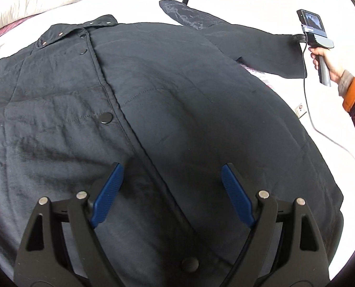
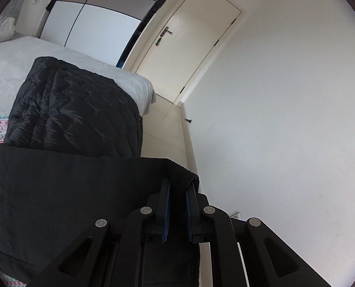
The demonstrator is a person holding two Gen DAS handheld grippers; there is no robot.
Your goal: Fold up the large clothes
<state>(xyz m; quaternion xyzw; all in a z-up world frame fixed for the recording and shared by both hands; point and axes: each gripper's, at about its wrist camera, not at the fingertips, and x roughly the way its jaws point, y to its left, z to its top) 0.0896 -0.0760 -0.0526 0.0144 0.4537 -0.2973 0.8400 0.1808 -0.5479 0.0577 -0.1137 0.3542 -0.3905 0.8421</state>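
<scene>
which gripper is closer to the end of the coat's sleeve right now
Right. The right gripper is at the sleeve cuff, with the cuff fabric between its nearly closed jaws. The left gripper hovers open over the coat body by the front placket, far from that cuff.
</scene>
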